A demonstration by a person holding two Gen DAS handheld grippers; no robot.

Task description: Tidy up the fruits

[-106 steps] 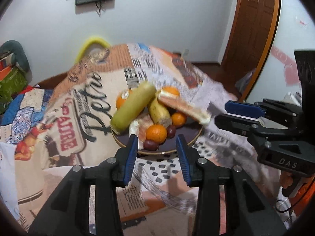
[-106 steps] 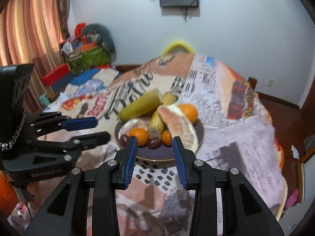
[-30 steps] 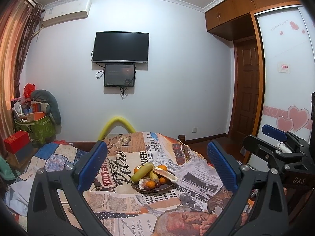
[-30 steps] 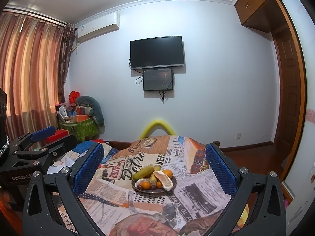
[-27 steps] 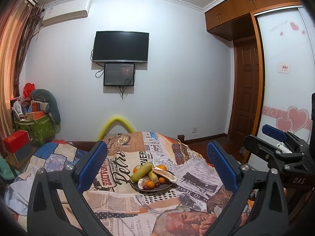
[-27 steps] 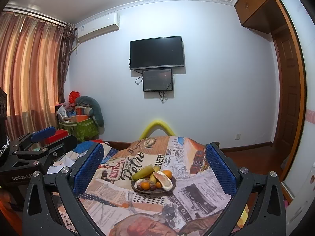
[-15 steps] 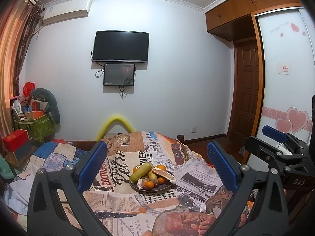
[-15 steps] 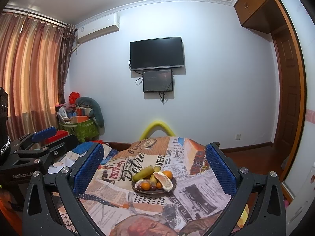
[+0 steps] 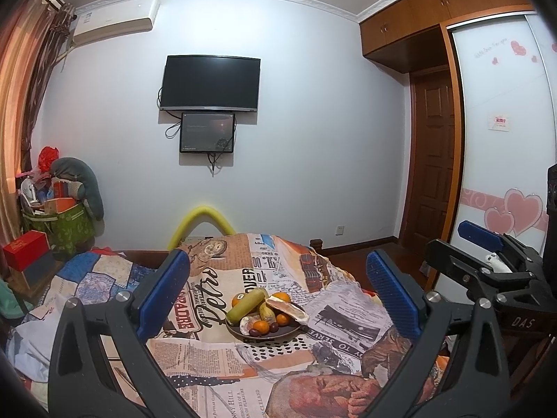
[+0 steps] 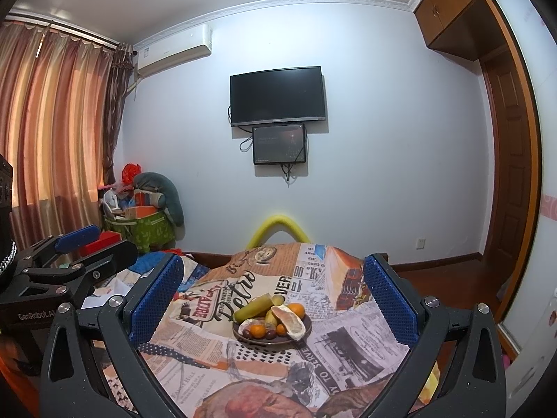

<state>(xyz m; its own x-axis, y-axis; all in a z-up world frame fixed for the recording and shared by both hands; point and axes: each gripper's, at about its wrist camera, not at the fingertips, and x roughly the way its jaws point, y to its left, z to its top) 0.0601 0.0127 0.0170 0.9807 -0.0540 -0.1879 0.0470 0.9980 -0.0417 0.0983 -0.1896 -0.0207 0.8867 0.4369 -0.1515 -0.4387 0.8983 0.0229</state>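
Seemingly you have the fruits gathered already: the plate (image 9: 294,331) sits on the newspaper-print tablecloth (image 9: 216,351) carrying the long green fruit (image 9: 248,305), oranges (image 10: 257,330), a pale pomelo wedge (image 10: 291,322) and small dark fruits, with nothing loose on the cloth around it, so little looks left to sort. Your left gripper (image 9: 278,296) and right gripper (image 10: 275,299) both hang well back from the plate with jaws spread wide and nothing between them. At this distance you cannot make out the small pieces behind the wedge, and the table's near edge is cut off by the gripper frames.
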